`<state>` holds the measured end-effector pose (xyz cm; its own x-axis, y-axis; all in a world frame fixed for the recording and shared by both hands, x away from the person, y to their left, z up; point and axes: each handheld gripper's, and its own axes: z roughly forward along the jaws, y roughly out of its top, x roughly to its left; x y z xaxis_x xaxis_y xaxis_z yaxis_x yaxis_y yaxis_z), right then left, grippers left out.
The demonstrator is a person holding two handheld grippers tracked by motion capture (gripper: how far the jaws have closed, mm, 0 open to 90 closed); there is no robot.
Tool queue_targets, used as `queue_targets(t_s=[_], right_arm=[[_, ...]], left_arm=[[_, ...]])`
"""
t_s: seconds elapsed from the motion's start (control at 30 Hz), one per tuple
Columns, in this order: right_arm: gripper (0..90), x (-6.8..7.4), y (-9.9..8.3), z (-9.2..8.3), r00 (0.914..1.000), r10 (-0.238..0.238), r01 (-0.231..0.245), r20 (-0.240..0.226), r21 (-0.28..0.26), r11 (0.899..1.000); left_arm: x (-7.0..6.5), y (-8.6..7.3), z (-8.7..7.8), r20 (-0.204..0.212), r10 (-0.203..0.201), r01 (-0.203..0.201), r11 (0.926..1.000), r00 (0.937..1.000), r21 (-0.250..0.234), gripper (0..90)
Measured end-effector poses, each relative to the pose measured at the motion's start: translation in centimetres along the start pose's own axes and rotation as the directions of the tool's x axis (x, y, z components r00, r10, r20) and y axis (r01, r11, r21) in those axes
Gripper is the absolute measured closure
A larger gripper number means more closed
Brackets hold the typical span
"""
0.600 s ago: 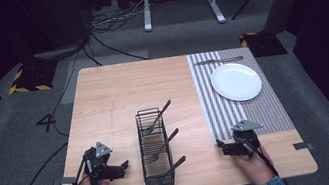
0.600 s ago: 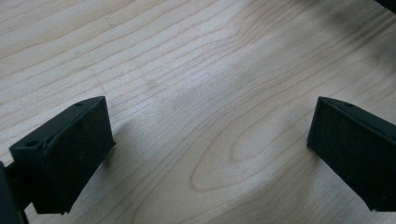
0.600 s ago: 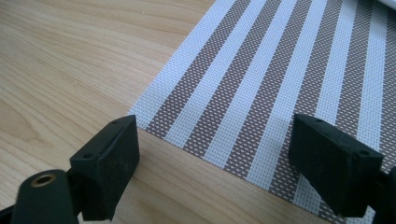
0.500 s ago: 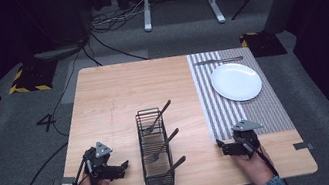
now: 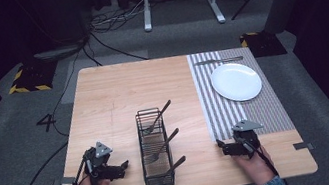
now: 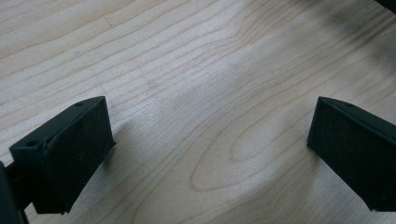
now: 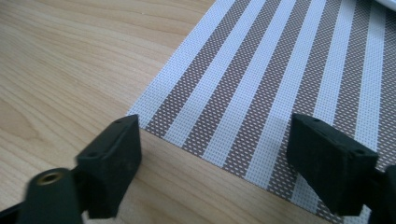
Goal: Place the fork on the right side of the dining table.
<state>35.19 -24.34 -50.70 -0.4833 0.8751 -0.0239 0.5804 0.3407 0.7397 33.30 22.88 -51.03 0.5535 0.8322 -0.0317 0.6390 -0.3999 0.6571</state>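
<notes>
Black wire rack [image 5: 154, 147] holds 3 forks [image 5: 157, 119] mid-table. Left of the rack, the left gripper [image 5: 123, 164] rests with jaws spread, empty. Right of the rack, the right gripper [image 5: 219, 143] gapes empty beside the striped mat [image 5: 236, 111].

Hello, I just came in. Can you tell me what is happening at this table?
A person sits at a light wooden table with a hand-held gripper in each hand. The left hand-held gripper and the right hand-held gripper are both open, holding nothing, and rest low near the front edge. Between them stands a black wire cutlery basket with three forks in it. A round white plate lies on a striped grey and white placemat, with a knife beyond it. Nothing is being handled yet.
</notes>
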Motion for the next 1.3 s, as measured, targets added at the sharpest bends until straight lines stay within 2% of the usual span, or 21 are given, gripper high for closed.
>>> queue_targets(t_s=[0.07, 0.13, 0.23, 0.4, 0.57, 0.63, 0.7, 0.87, 1.03, 1.17, 1.3], right_arm=[[32.0, -0.3, 0.0, -0.4, 1.0000, -0.001, 0.001, -0.003, 0.006, 1.000], [40.1, -0.5, 0.0, -0.9, 0.9998, -0.011, 0.011, -0.015, 0.021, 1.000], [42.4, -0.5, 0.1, -1.3, 0.9996, -0.010, 0.011, -0.025, 0.028, 1.000], [43.2, -0.5, 0.9, -2.9, 0.9992, -0.015, 0.015, -0.038, -0.011, 1.000], [46.9, -0.1, 1.9, -5.6, 0.9948, 0.025, -0.032, -0.099, -0.060, 0.998], [49.1, 0.3, 2.6, -6.9, 0.9901, 0.029, -0.041, -0.137, -0.083, 0.996], [50.9, 0.6, 3.1, -7.7, 0.9848, 0.025, -0.040, -0.172, -0.083, 0.996], [54.9, 1.8, 4.1, -9.5, 0.9743, -0.007, -0.015, -0.225, -0.095, 0.995], [56.1, 3.7, 5.3, -10.9, 0.9640, -0.081, 0.055, -0.254, -0.108, 0.993], [56.4, 5.5, 6.3, -12.0, 0.9474, -0.138, 0.100, -0.289, -0.141, 0.985], [56.9, 6.8, 7.2, -12.5, 0.9320, -0.171, 0.125, -0.319, -0.162, 0.979]], left_arm=[[0.0, 0.0, 0.0, 0.000, 0.000, 0.000, 1.0000, 1.0000, 0.000, 0.2], [0.0, 0.0, 0.0, 0.000, 0.000, 0.000, 1.0000, 1.0000, 0.000, 0.3], [0.0, 0.0, 0.0, 0.000, -0.001, 0.001, 1.0000, 1.0000, 0.000, 0.3], [0.0, 0.0, 0.0, 0.000, 0.000, 0.000, 1.0000, 1.0000, 0.000, 0.3], [0.0, 0.0, 0.0, 0.000, -0.001, 0.001, 1.0000, 1.0000, 0.000, 0.2], [0.0, 0.0, 0.0, 0.000, 0.000, 0.000, 1.0000, 1.0000, 0.000, 0.3], [0.0, 0.0, 0.0, 0.000, 0.000, 0.000, 1.0000, 1.0000, 0.000, 0.2], [0.0, 0.0, 0.0, 0.000, 0.000, 0.000, 1.0000, 1.0000, -0.001, 0.2], [0.0, 0.0, 0.0, 0.000, 0.000, 0.000, 1.0000, 1.0000, 0.000, 0.3], [0.0, 0.0, 0.0, 0.000, 0.000, 0.000, 1.0000, 1.0000, -0.001, 0.2], [0.0, 0.0, 0.0, 0.000, 0.000, 0.000, 1.0000, 1.0000, 0.000, 0.2]])
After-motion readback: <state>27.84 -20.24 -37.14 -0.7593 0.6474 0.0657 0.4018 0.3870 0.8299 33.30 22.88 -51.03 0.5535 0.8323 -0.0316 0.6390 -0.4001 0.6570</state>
